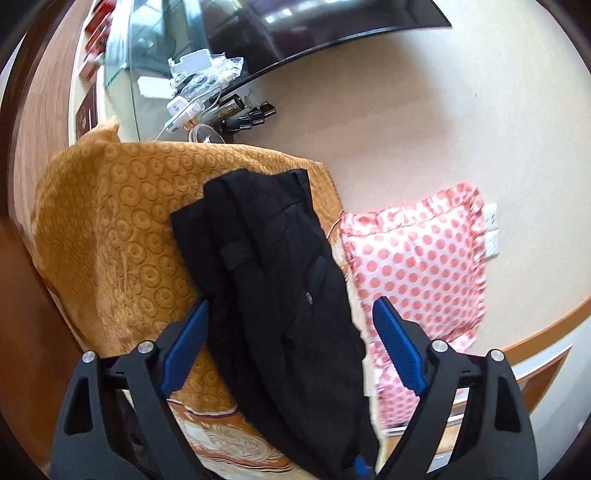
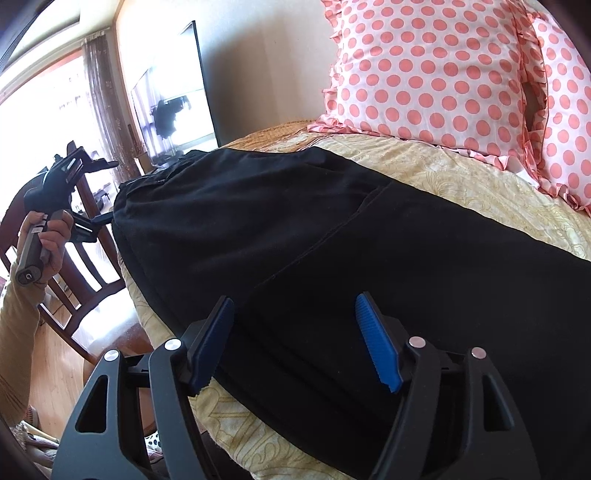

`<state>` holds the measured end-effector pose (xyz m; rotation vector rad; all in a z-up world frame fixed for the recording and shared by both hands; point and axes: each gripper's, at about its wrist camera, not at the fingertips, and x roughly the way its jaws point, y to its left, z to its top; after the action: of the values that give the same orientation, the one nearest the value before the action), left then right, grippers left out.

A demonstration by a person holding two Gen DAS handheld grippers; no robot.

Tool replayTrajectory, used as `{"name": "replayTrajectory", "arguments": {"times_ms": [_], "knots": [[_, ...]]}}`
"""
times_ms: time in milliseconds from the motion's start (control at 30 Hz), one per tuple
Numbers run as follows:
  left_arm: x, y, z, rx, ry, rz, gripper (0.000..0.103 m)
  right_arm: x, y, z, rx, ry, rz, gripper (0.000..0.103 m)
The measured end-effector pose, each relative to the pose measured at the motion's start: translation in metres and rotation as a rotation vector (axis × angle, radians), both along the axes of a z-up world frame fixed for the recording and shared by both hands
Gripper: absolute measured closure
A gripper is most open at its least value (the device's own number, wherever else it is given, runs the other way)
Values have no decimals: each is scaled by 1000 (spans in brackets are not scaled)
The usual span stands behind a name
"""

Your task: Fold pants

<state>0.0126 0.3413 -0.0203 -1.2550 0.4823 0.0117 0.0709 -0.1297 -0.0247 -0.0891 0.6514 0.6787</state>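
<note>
A home bedroom. Ahead of the right fingers, a bed (image 2: 461, 173) with a yellow patterned cover bears polka-dot pillows (image 2: 424, 74). To their left stand a wooden chair (image 2: 92, 266), a curtained window (image 2: 44, 110) and a dark screen (image 2: 173, 110). Beyond the left fingers, a cluttered desk (image 1: 207, 92) sits under a wall-mounted television (image 1: 295, 26).

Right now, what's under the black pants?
The black pants lie on a yellow patterned bedspread, beside the polka-dot pillow. Whatever lies beneath their middle is covered. Both grippers, left and right, are open.
</note>
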Motion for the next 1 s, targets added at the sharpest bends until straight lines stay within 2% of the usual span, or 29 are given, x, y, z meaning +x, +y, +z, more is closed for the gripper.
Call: {"name": "replayTrajectory", "arguments": {"times_ms": [33, 100, 267, 333, 400, 433, 467, 533, 600, 667, 700, 800, 900, 1000], "knots": [[0, 3, -1, -28, -6, 8, 16, 0, 0, 0, -2, -3, 0, 31], [2, 8, -1, -35, -7, 16, 16, -1, 1, 0, -3, -6, 0, 31], [20, 10, 6, 13, 51, 36, 17, -1, 0, -1, 3, -4, 0, 31], [27, 9, 8, 24, 78, 42, 20, -2, 0, -1, 5, -5, 0, 31], [32, 5, 8, 57, 128, 60, 48, -3, -1, -1, 10, -7, 0, 31], [34, 1, 8, 92, 167, 72, 56, -3, -2, -1, 13, -7, 0, 31], [35, -2, 7, 121, 196, 84, 72, -4, -3, -1, 19, -6, -1, 31], [35, -6, 8, 163, 219, 104, 78, -4, -7, -1, 35, -2, -4, 31], [34, -12, 14, 217, 226, 110, 92, -5, -15, 1, 58, 2, -19, 31], [36, -25, 31, 342, 237, 106, 95, -7, -27, 3, 84, -6, -39, 31], [39, -37, 44, 423, 231, 100, 95, -9, -35, 5, 101, -12, -56, 31], [43, -65, 77, 540, 165, 55, 96, -16, -62, 12, 147, -25, -110, 31], [52, -113, 117, 649, 69, -42, 96, -24, -89, 19, 167, -46, -168, 31], [65, -184, 155, 754, -38, -199, 96, -37, -123, 26, 177, -81, -247, 31]]}}
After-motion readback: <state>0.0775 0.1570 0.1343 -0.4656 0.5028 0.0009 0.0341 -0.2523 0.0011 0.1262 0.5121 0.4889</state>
